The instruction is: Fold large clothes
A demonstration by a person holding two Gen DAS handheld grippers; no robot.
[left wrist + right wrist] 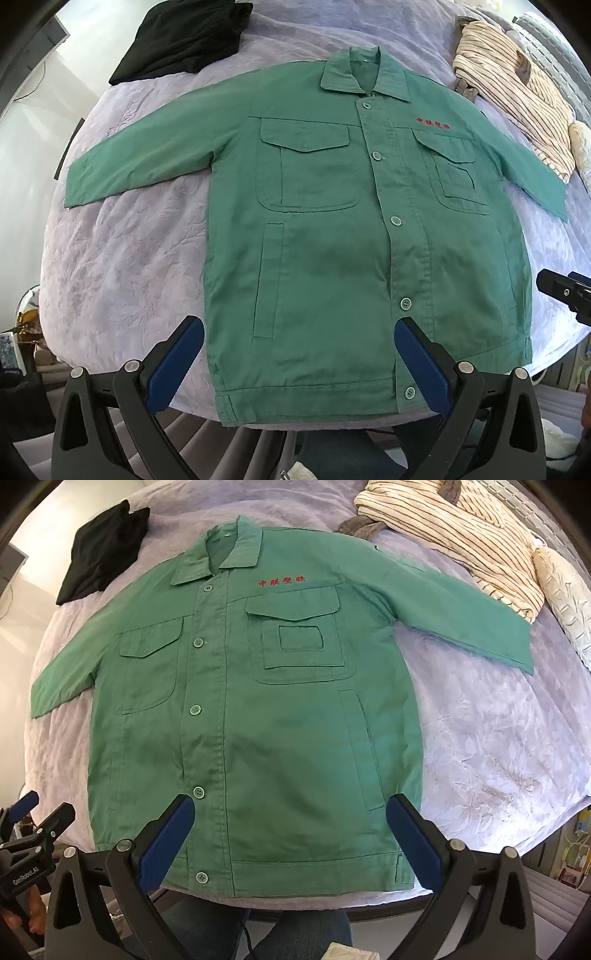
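Note:
A green work jacket (332, 236) (266, 720) lies flat and buttoned on a lilac bedspread, collar far, hem near, both sleeves spread out sideways. Red characters (282, 582) are stitched above its chest pocket. My left gripper (299, 332) hovers high over the hem, left of the button line, jaws wide with nothing between them. High above the hem's right half, my right gripper (290, 808) is open and empty too. Each gripper shows at the edge of the other's view: the right gripper (565, 295) and the left gripper (33, 819).
A black folded garment (184, 37) (103, 546) lies at the far left of the bedspread (122, 258) (498, 738). A striped cream garment (517, 96) (461, 539) and a pale pillow (565, 602) lie far right. A person's legs in jeans (258, 930) stand at the bed's near edge.

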